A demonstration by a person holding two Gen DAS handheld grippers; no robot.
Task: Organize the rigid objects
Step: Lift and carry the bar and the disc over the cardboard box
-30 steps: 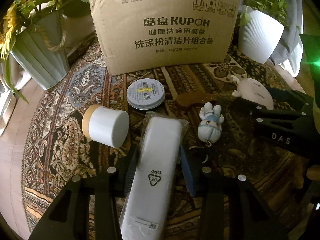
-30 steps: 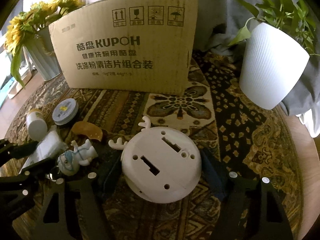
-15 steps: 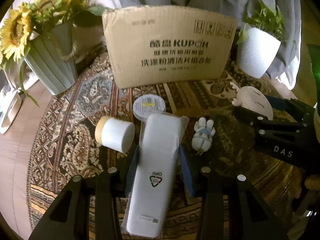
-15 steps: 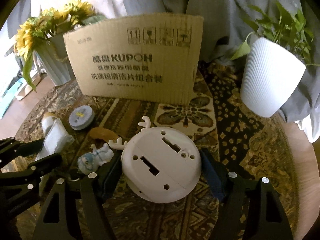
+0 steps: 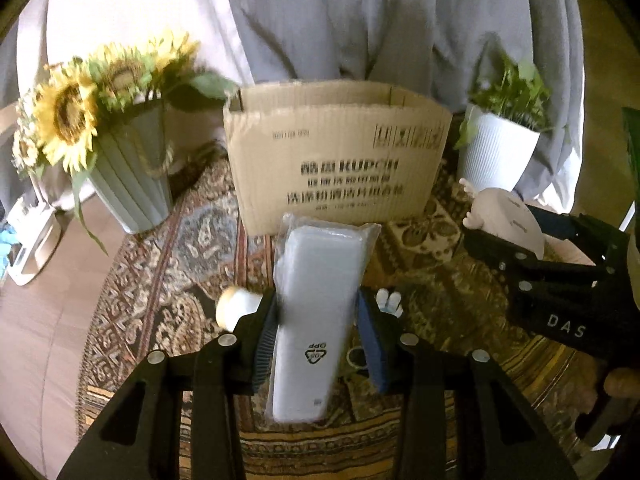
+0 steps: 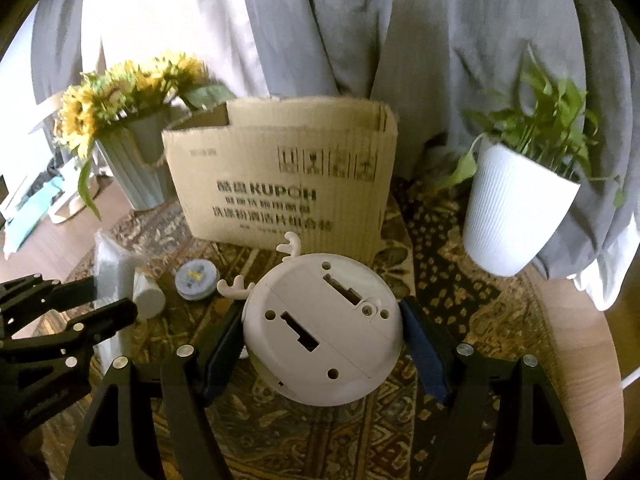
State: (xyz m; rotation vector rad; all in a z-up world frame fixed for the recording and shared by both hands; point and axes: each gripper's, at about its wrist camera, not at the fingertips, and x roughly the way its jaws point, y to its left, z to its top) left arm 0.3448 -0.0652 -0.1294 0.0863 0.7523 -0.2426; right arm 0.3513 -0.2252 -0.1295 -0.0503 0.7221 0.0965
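My left gripper (image 5: 318,320) is shut on a long white pack in clear plastic wrap (image 5: 324,256), held above the table and pointing at the open cardboard box (image 5: 340,156). My right gripper (image 6: 322,328) is shut on a round white device with small antlers (image 6: 332,360), its back with slots facing the camera, also in the air before the box (image 6: 280,176). On the cloth below lie a white jar with a tan lid (image 6: 148,300), a round tin (image 6: 196,280) and a small bunny figure (image 5: 390,304), partly hidden behind the left fingers.
A ribbed vase of sunflowers (image 5: 128,184) stands left of the box, a white plant pot (image 6: 512,216) to its right. A patterned cloth (image 5: 168,280) covers the round table. Grey curtains (image 5: 360,20) hang behind. Wooden floor lies beyond the table's left edge.
Both grippers have risen with their loads. The objects on the table look smaller and lower, and the box's open top edge now shows.
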